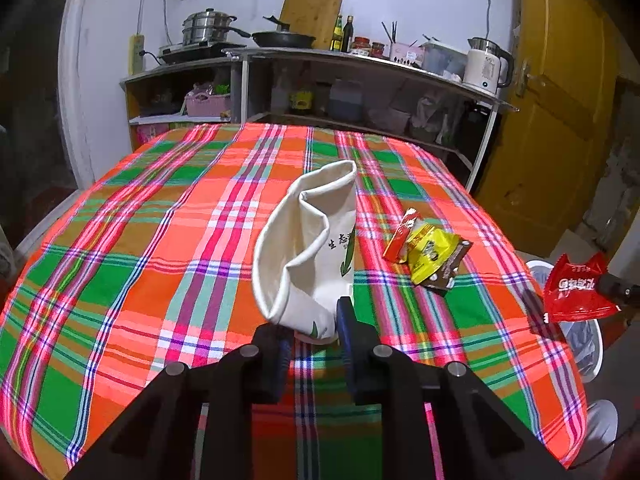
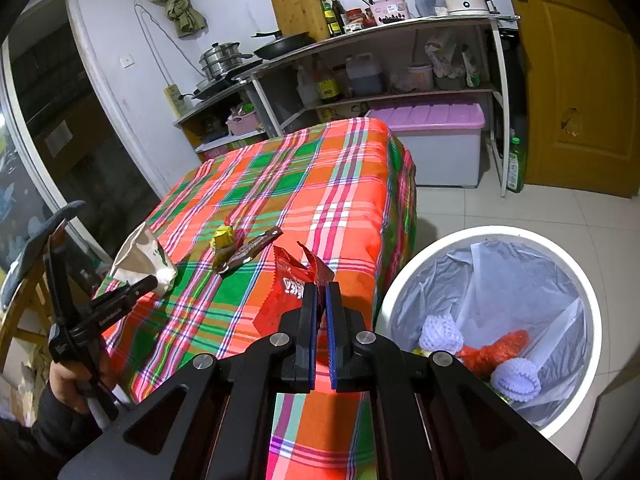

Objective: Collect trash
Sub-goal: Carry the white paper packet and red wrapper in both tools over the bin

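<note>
A crushed white paper cup [image 1: 308, 240] with green print lies on the plaid tablecloth [image 1: 160, 220]. Its near end sits between the fingers of my left gripper [image 1: 310, 326], whose pads press on it. The right wrist view shows the same cup [image 2: 140, 256] by the left gripper [image 2: 150, 280]. My right gripper [image 2: 320, 294] is shut on a red snack wrapper [image 2: 286, 280], held over the table's right edge beside the white trash bin [image 2: 404, 276]. The left wrist view shows that red wrapper [image 1: 576, 292] at far right. A yellow wrapper [image 1: 430, 252], a red sachet [image 1: 400, 236] and a brown wrapper [image 1: 454, 268] lie together on the cloth.
The bin's grey liner [image 2: 520, 280] holds white foam nets and red plastic. Behind the table stands a metal shelf [image 1: 360, 60] with pots, bottles and a kettle. A lilac-lidded storage box [image 2: 432, 136] and a yellow door [image 2: 580, 80] are at right. A person's hand [image 2: 66, 376] holds the left gripper.
</note>
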The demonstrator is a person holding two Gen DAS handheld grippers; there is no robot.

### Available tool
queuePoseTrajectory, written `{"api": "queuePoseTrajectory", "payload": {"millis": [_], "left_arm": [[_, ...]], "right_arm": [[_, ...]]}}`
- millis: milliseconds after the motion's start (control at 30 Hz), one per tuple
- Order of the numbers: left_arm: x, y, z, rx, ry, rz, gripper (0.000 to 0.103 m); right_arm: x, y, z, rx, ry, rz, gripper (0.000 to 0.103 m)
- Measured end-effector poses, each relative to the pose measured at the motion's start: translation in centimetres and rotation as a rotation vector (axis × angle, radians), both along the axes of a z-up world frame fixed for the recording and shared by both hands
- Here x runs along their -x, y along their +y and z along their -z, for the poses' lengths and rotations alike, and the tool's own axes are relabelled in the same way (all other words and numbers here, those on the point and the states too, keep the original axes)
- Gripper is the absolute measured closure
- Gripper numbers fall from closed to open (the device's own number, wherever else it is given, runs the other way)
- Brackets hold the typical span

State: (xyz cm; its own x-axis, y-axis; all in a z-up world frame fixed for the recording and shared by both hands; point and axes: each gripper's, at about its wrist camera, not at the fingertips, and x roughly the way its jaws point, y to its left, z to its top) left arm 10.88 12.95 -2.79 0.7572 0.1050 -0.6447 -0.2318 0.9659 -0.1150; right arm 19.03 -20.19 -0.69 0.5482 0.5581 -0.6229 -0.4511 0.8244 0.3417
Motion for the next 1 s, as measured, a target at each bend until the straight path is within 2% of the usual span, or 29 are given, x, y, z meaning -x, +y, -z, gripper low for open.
{"api": "queuePoseTrajectory", "payload": {"millis": [233, 567, 767, 1000], "left_arm": [[0.2, -2.6, -2.0, 0.009, -0.043, 0.067, 0.082], [-1.8, -9.5, -4.1, 0.023, -0.082, 0.251, 0.082], [-3.4, -14.0, -4.6, 0.033, -0.089, 0.355, 0.082], [-5.2, -18.5, -3.9, 0.037, -0.065, 0.455, 0.082]], "right_arm": [[0.3, -0.4, -0.6, -0.012, -0.018, 0.006, 0.099], [1.2, -3.2, -1.4, -0.027, -0.037, 0.068, 0.099], [1.5, -6.0, -1.3, -0.029, -0.034, 0.134, 0.099], [1.3, -9.6, -0.5, -0.034, -0.015, 0.217, 0.099]]}}
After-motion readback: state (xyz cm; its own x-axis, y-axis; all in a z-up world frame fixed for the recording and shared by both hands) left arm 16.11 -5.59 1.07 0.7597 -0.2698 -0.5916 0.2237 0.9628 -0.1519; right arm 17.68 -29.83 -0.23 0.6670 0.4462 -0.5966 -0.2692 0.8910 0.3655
